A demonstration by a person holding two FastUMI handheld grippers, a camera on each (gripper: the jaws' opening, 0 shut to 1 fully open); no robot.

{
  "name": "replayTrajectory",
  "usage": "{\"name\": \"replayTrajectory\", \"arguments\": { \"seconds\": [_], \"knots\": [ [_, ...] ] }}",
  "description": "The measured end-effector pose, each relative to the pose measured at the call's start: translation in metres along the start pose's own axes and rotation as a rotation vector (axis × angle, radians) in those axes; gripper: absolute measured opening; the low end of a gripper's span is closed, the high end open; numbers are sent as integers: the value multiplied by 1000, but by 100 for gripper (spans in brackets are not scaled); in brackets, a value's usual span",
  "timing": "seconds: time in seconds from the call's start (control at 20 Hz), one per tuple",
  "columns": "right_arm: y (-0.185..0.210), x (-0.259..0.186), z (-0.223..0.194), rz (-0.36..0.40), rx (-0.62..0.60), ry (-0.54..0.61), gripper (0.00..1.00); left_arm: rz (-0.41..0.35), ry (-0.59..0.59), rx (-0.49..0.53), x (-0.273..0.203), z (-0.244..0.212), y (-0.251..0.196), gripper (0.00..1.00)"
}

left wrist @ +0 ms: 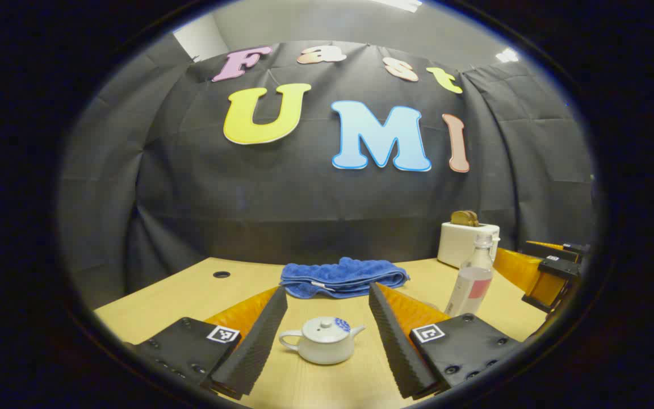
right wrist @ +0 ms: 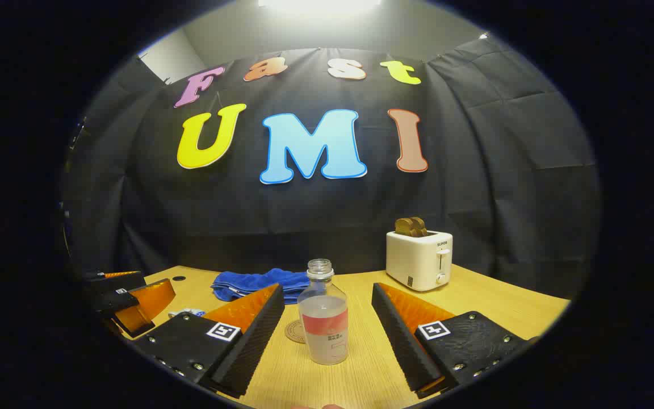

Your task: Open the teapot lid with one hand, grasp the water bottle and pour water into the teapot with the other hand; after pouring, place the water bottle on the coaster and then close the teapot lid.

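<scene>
A small white teapot point(left wrist: 322, 341) with its lid point(left wrist: 325, 325) on sits on the wooden table, between the fingers of my left gripper point(left wrist: 327, 341), which stands open around it without touching. An uncapped clear water bottle point(right wrist: 324, 321) with a pink label stands upright between the fingers of my right gripper point(right wrist: 327, 341), also open and apart from it. The bottle point(left wrist: 472, 278) shows right of the teapot in the left gripper view. A round coaster point(right wrist: 294, 331) lies just behind and left of the bottle. The teapot point(right wrist: 188, 312) is partly hidden at the left of the right gripper view.
A folded blue towel point(left wrist: 341, 276) lies at the back of the table point(left wrist: 191, 289). A white toaster point(right wrist: 419, 260) with bread slices stands at the back right. The other gripper point(left wrist: 548, 270) shows at the right edge; a small hole point(left wrist: 221, 274) marks the tabletop.
</scene>
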State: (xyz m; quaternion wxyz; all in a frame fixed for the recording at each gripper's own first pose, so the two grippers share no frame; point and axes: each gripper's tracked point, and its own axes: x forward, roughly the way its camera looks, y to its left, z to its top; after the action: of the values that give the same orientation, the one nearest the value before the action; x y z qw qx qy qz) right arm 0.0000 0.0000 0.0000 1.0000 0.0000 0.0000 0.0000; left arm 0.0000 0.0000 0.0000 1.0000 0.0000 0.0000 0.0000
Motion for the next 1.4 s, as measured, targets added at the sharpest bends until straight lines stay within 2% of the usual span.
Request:
{"name": "replayTrajectory", "arguments": {
  "seconds": [0.5, 0.95, 1.4],
  "knots": [
    [11, 2, -1, 17, -61, -17, 98, -6, 14, 11, 10, -7, -2, 93],
    [11, 4, -6, 16, -62, -1, 98, -9, 14, 5, 20, -12, 3, 93],
    [1, 1, -21, -5, -75, 38, 98, 9, 68, 0, 59, -40, 16, 92]
  ]
}}
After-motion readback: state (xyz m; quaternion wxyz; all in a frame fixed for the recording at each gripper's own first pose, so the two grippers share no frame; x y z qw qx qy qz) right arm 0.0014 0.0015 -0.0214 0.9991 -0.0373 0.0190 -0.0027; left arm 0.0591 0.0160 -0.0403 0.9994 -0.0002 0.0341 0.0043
